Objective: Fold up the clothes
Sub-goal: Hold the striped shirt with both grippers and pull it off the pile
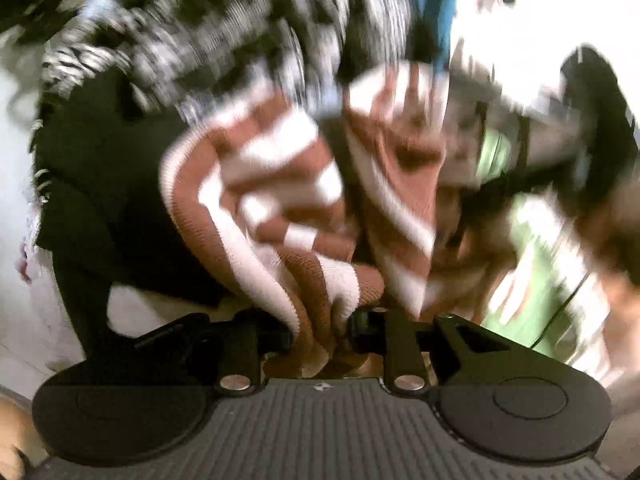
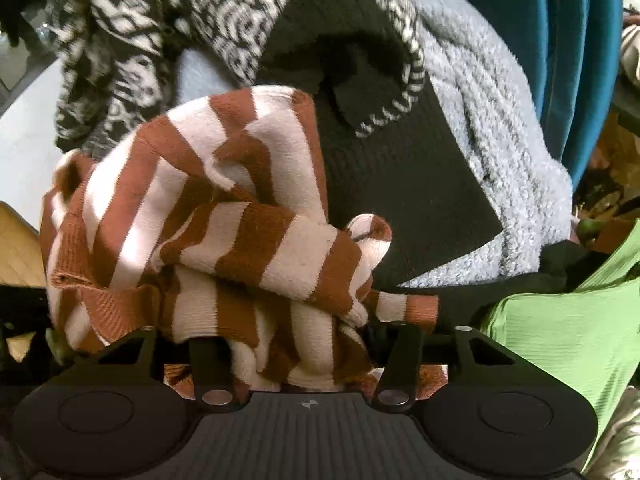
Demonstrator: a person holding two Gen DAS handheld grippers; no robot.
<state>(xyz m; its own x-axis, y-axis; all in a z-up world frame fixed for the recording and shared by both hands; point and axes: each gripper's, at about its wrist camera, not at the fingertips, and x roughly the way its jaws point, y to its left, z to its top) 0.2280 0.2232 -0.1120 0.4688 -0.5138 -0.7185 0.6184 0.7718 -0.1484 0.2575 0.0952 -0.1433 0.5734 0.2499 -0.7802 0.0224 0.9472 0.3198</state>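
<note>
Rust-and-cream striped knitwear (image 2: pixel 224 216) hangs bunched over the clothes pile, pinched by both the left gripper (image 1: pixel 320 330) and right gripper (image 2: pixel 306 354), so I'd spread the hands apart evenly to shake it flat before folding.

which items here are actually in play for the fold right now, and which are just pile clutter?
In play:
- brown-and-white striped knit garment, bunched
- left gripper, shut on its fabric
- right gripper, fabric between its fingers, apparently gripped

Lying about:
- black-and-white patterned garment
- black knit garment
- grey fleece
- teal fabric
- light green garment
</note>
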